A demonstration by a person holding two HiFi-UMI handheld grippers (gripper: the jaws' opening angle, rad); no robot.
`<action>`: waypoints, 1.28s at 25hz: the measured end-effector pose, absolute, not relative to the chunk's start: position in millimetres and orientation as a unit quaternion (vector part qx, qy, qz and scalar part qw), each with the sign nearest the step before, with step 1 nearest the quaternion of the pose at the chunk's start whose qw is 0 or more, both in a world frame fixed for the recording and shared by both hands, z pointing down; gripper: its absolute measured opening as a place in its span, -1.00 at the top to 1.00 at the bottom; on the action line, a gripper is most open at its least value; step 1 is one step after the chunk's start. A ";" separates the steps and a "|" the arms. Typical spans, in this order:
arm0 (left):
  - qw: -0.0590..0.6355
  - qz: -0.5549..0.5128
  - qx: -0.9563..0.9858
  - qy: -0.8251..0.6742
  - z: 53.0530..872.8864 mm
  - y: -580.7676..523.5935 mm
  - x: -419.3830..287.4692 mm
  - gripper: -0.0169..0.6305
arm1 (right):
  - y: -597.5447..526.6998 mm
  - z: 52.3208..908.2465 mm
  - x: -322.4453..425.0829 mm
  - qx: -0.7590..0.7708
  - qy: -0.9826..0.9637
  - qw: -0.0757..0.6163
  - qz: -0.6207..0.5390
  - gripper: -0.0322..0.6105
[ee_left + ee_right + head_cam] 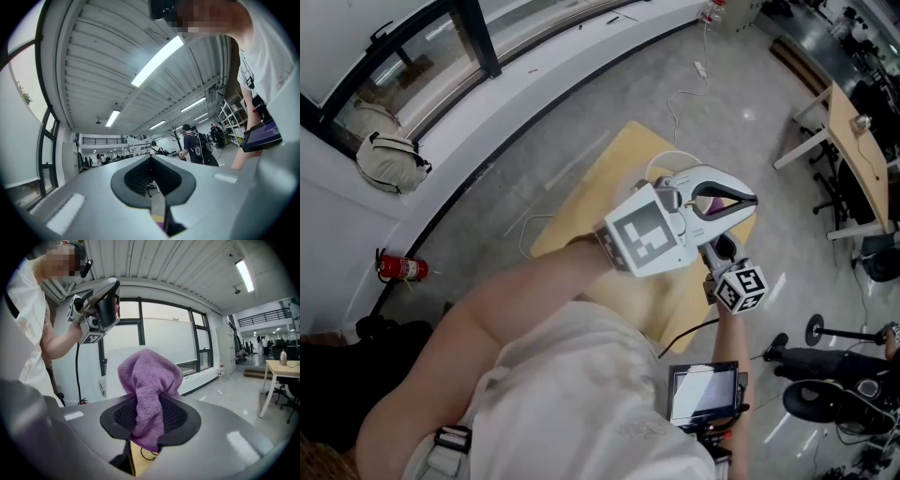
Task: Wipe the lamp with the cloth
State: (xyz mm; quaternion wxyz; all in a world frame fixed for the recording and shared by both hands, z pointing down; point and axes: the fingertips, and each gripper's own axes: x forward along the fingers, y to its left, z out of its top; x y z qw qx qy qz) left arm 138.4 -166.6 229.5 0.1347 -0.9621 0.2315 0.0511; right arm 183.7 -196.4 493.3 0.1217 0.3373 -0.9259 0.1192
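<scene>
Big open workshop hall, grey concrete floor (722,103), windows along one wall.

Cloth (151,380), purple: clamped in the right gripper (152,420). The jaws sit at a middling width on the bunched middle. The rest stands up above the pads like a loose hood, and a short tail hangs out below. Grip looks solid, with plenty of fabric proud of the tips to wipe with.

Left gripper (152,183): jaws close together, nothing between them, only the hall beyond. It is held high and aimed roughly level. In the head view it sits above and partly over the right one.

Both are over the right side of the yellow table (581,220).

Lamp: can't make it out in any view. A white cord (672,117) runs from the floor over the table's far edge and goes in under the grippers. My guess is that the lamp stands there, masked by the left gripper.

Step, as I read it: cloth is in hand, wipe not begun. The cloth touches nothing but the pads.

Next move calls for:
- Bring the right gripper down onto the lamp with the free fabric leading, not the jaw tips.
- Use light pressure and stroke along the surface.
- The left gripper probably has to open and steady the base or stem so the lamp doesn't slide or tip.
- Keep both clear of the cord.
</scene>
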 end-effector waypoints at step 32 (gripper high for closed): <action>0.083 -0.022 -0.955 0.285 283.1 -186.3 120.0 0.94 | -225.4 412.0 181.5 0.261 -0.948 0.168 -0.073 0.52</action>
